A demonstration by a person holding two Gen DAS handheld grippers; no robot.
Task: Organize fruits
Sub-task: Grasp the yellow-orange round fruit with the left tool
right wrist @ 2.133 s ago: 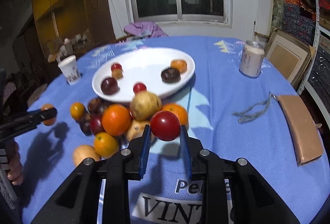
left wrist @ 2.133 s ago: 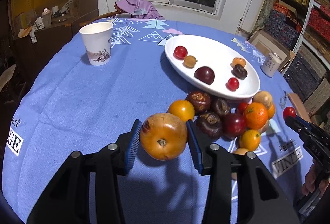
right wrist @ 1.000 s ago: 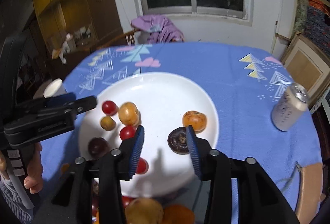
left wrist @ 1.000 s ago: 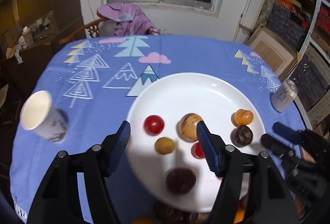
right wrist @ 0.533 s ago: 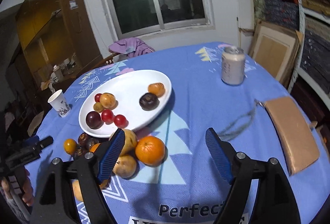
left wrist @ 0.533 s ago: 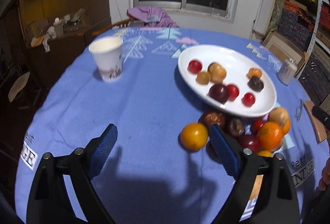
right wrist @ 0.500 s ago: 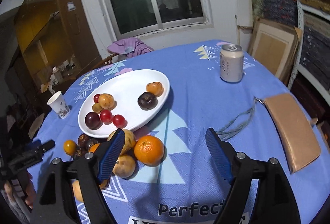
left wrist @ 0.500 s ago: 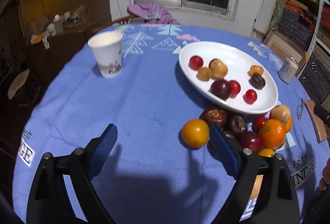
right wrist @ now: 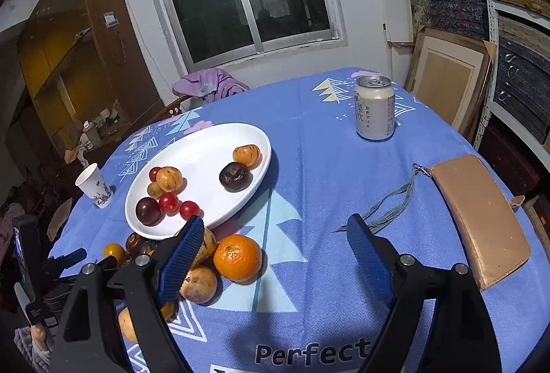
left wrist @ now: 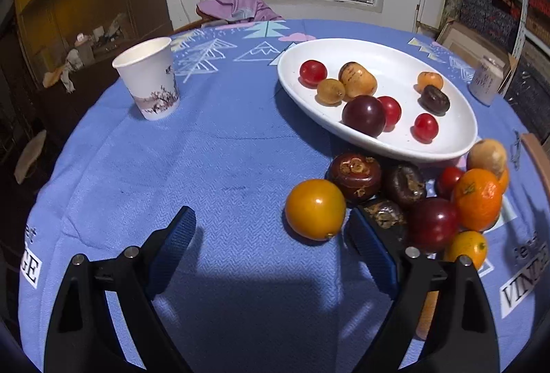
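A white plate holds several small fruits, among them a dark plum and a tan fruit. In front of the plate lies a pile of loose fruit on the blue cloth. My left gripper is open and empty; a yellow-orange fruit sits just ahead of its right finger. My right gripper holds nothing and its jaws are opening; a mandarin lies between the fingers near the left one, and the plate is beyond.
A paper cup stands left of the plate. A drink can stands at the far right, and a tan wallet with a cord lies along the right edge. A chair with purple cloth is behind the table.
Both grippers carried a fruit to the plate, let go and opened. They have drawn back from the plate to the loose pile, the left one sinking closer to the yellow-orange fruit.
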